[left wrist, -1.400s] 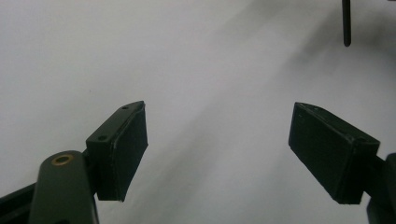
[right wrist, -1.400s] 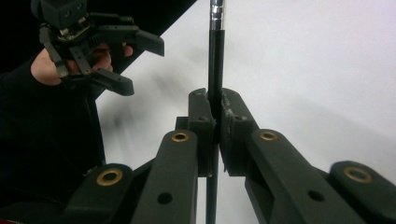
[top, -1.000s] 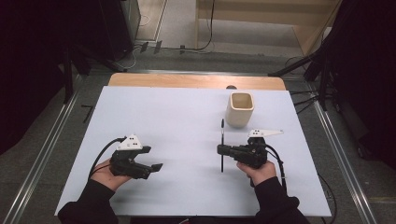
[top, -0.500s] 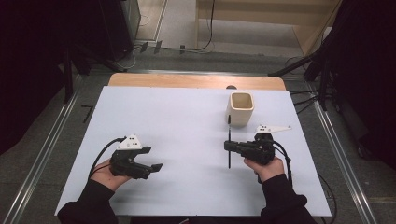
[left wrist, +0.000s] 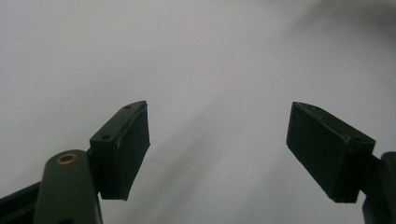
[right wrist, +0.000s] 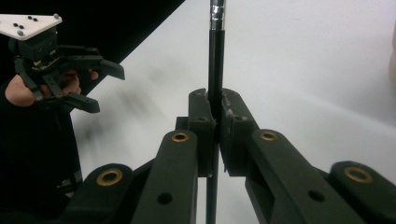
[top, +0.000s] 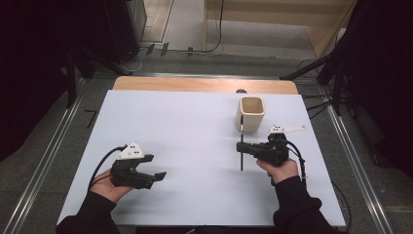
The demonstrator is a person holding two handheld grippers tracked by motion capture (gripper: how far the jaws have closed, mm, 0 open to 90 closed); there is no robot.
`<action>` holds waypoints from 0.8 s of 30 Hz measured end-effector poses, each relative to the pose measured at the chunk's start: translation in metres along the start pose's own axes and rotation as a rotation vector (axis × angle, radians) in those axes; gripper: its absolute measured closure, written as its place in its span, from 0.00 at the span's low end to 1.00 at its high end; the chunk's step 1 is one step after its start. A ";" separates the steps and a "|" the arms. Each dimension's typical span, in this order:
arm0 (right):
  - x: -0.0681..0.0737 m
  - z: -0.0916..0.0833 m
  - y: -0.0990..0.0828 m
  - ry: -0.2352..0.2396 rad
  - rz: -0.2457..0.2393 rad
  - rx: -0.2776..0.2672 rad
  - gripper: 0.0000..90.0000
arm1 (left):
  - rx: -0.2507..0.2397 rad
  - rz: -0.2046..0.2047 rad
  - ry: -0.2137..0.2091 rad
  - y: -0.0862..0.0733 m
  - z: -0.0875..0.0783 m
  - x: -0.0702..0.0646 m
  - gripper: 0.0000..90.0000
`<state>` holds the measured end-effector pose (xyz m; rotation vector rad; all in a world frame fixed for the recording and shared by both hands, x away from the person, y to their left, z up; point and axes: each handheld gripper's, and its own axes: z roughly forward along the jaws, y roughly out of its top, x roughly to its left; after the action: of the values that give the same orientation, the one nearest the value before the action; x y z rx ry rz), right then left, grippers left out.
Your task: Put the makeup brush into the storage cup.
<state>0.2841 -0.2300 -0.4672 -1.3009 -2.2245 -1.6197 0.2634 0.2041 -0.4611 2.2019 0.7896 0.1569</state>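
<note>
White counter point(top: 195, 141) carries everything. At its near left, the left hand point(top: 109, 187) rests low on the surface, holding the left gripper point(top: 158, 174) level and pointing right; its jaws stand wide apart with nothing between them, and the left gripper view shows the two black pads point(left wrist: 126, 149) over bare counter. Further right, the right hand point(top: 278, 169) holds the right gripper point(top: 240, 147) level and pointing left, jaws clamped together on a pen point(top: 241, 146). The pen is thin and black with a silvery band point(right wrist: 217, 14) near one end, and it stands about upright, crossing the jaws, above the counter. Just behind it, near the far right, stands a cream cup point(top: 251, 115), open at the top.
</note>
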 end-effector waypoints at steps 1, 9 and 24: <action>-0.001 0.000 0.001 -0.001 -0.001 0.003 0.95 | -0.002 -0.002 0.003 -0.001 -0.001 0.000 0.25; -0.008 -0.002 0.008 -0.019 -0.006 -0.003 0.95 | -0.017 -0.012 0.024 -0.003 -0.006 -0.001 0.26; -0.032 -0.002 0.015 -0.069 0.027 -0.020 0.95 | -0.011 -0.012 0.017 -0.004 -0.005 -0.001 0.26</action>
<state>0.3135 -0.2492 -0.4717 -1.4063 -2.2246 -1.6155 0.2591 0.2085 -0.4600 2.1875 0.8096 0.1737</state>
